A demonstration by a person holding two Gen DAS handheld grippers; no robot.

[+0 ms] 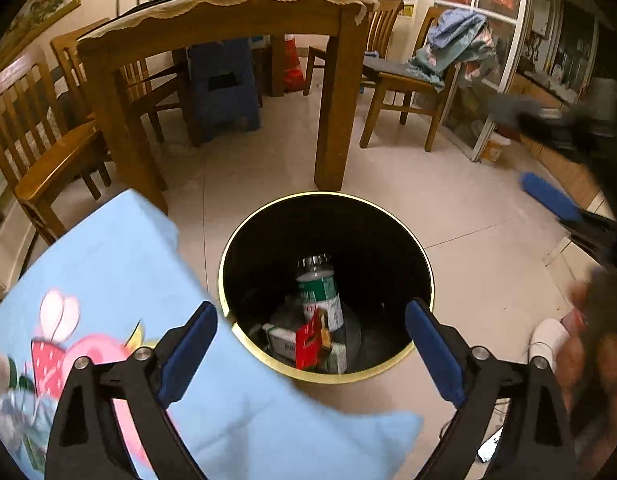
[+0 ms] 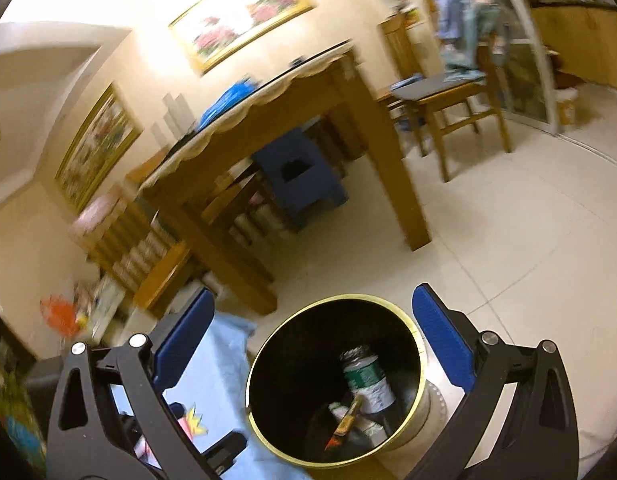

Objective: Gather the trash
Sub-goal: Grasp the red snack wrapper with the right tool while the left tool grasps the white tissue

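Inside the black gold-rimmed round bin (image 1: 388,240) a green-labelled plastic bottle (image 1: 322,294) and wrappers already lie, while the left gripper (image 1: 310,350) and right gripper (image 2: 312,354) gape apart, empty.

A black trash bin (image 1: 326,240) with a gold rim stands upright and open on the tiled floor. Inside lies a clear bottle (image 1: 320,292) with a green-and-white label, neck toward twelve o'clock, a red wrapper (image 1: 308,344) and a small white box (image 1: 280,340) at six o'clock of it.

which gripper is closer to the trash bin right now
Left, it seems. The left gripper hangs open right over the trash bin; the right gripper, also open, is above it but off to the side.
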